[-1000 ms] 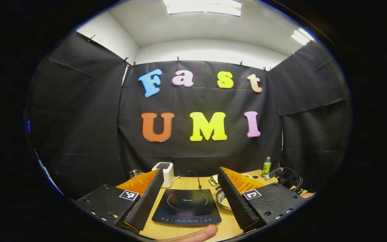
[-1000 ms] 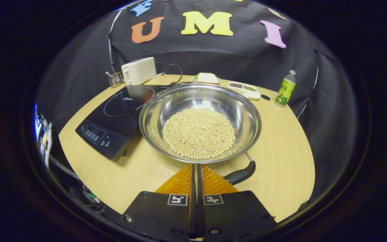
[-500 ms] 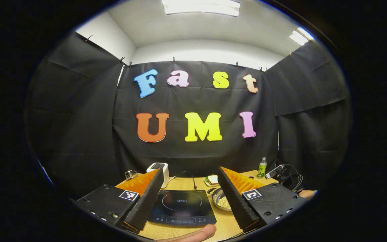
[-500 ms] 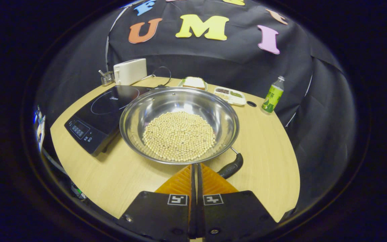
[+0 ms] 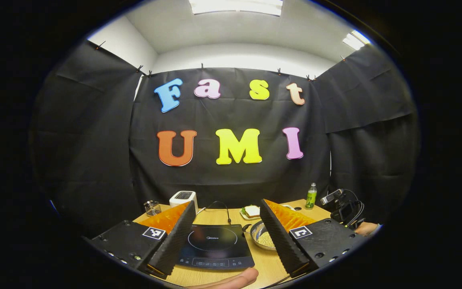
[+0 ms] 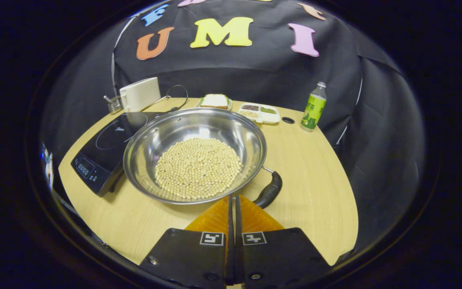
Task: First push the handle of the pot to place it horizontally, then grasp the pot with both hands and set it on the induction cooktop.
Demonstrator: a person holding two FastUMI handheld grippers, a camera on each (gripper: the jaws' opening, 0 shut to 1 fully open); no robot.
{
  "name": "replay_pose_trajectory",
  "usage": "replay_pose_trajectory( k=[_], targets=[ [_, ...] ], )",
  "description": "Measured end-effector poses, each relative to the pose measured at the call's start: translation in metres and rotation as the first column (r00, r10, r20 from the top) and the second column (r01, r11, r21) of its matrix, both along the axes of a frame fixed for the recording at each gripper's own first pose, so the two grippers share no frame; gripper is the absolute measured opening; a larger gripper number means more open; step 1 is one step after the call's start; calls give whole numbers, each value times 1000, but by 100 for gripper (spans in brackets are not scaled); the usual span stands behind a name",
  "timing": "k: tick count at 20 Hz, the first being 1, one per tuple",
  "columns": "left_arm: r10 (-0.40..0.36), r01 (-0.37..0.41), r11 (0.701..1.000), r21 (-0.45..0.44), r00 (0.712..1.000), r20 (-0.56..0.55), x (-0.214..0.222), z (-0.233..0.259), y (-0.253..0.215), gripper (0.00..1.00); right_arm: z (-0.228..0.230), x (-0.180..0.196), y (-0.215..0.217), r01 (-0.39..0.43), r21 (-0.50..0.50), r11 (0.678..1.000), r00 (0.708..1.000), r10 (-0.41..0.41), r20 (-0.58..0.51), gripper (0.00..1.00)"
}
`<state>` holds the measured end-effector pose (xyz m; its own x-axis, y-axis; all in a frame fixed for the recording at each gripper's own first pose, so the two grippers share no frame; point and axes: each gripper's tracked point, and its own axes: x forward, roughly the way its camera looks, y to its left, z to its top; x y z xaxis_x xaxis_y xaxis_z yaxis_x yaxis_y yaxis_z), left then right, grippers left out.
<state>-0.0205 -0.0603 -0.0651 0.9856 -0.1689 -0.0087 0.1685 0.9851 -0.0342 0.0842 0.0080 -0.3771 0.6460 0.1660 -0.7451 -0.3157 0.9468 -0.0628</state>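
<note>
The pot (image 6: 195,154), a shallow steel pan holding pale beans (image 6: 198,167), sits on the tabletop (image 6: 315,188) with its left rim just beside, perhaps overlapping, the induction cooktop (image 6: 102,150). Its dark handle (image 6: 269,192) leaves the rim at about 4 o'clock in the right gripper view, its long axis running obliquely toward 5 o'clock rather than level across the view. The right gripper (image 6: 233,204), fingers closed together on nothing, lies at 6 o'clock of the pot, its tips just short of the near rim and immediately left of the handle's free end; whether they touch the rim cannot be told. By this placement the right gripper is judged the nearer one for the handle push. The left gripper (image 5: 227,218), fingers spread wide and empty, is held high and well back, framing the cooktop; in its view the pot is largely hidden behind the right-hand finger. Beyond lie a toaster (image 6: 139,93), a bottle (image 6: 313,107) and a snack tray (image 6: 259,113).
</note>
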Motion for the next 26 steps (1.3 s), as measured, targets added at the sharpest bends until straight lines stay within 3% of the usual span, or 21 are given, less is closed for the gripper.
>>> replay_pose_trajectory(
  k=[8, 12, 18, 26],
  targets=[
    [-23, 23, 999, 25, 999, -33, 15, -13, -22, 96, 6, 34, -25, 46, -13, 999, 997, -45, 55, 4],
    [-64, 62, 997, -43, 997, -33, 11, -6, -35, 96, 5, 49, -31, 39, -10, 999, 996, -38, 76, 4],
    [-39, 36, 997, -64, 999, -33, 19, -5, -28, 96, 3, 76, -34, 20, -9, 1000, 994, -19, 108, 4],
    [-46, 38, 994, -104, 996, -75, 51, -8, -40, 96, -1, 97, -31, 54, 44, 998, 995, -58, 76, 4]
  ],
)
